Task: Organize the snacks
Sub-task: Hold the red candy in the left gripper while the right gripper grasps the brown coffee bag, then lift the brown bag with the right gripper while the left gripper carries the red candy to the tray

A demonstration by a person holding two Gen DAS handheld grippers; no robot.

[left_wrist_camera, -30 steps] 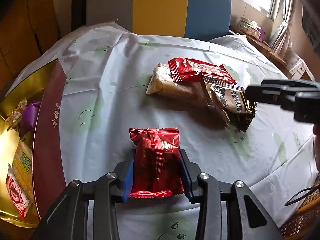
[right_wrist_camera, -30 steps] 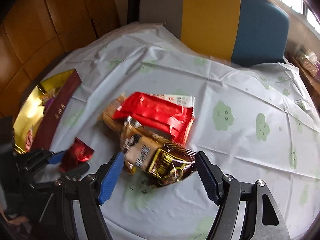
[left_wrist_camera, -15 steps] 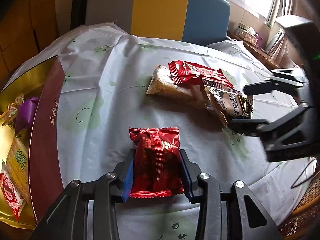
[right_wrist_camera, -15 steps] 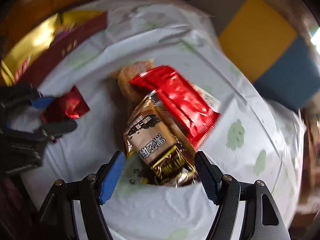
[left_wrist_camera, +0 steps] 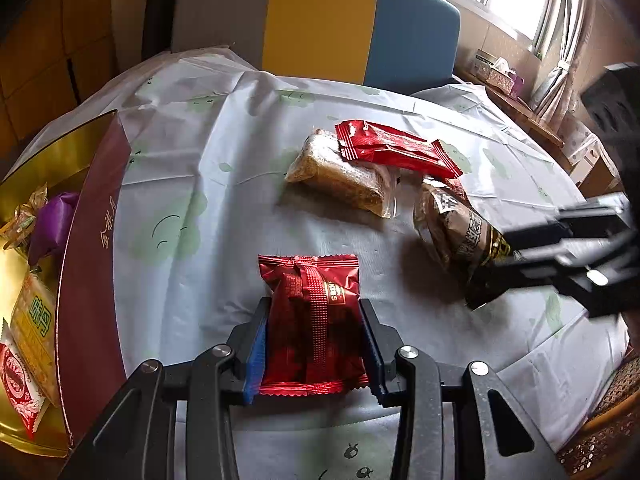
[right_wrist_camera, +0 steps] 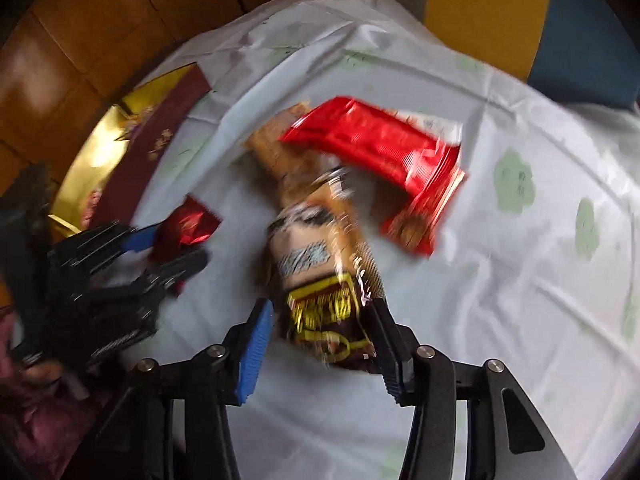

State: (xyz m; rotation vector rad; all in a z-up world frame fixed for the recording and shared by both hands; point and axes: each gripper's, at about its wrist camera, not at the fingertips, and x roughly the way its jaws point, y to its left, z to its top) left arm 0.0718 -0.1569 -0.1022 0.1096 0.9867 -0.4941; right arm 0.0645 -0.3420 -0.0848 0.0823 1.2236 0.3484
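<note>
My left gripper (left_wrist_camera: pixel 314 305) is shut on a small dark red snack packet (left_wrist_camera: pixel 308 280), blue pads on both of its sides, held just above the pale tablecloth (left_wrist_camera: pixel 208 152). To the right lies a brown and gold snack packet (left_wrist_camera: pixel 456 232). My right gripper (right_wrist_camera: pixel 320 308) straddles the brown packet's (right_wrist_camera: pixel 316 248) near end; its jaws are closing, and a gap still shows at the left blue pad. From the right wrist view, the left gripper (right_wrist_camera: pixel 176 248) and its red packet (right_wrist_camera: pixel 190 224) sit at the left.
A long bright red packet (left_wrist_camera: pixel 396 150) lies on a clear pack of golden cake (left_wrist_camera: pixel 340 176) behind the brown packet. A maroon and gold box (left_wrist_camera: pixel 92 240) with several snacks stands at the left. A grey, yellow and blue chair (left_wrist_camera: pixel 320 20) stands beyond the table.
My right gripper came down over the brown packet and narrowed its jaws. The brown packet has slid out from the pile toward the right. The left gripper and its red packet stayed put.
</note>
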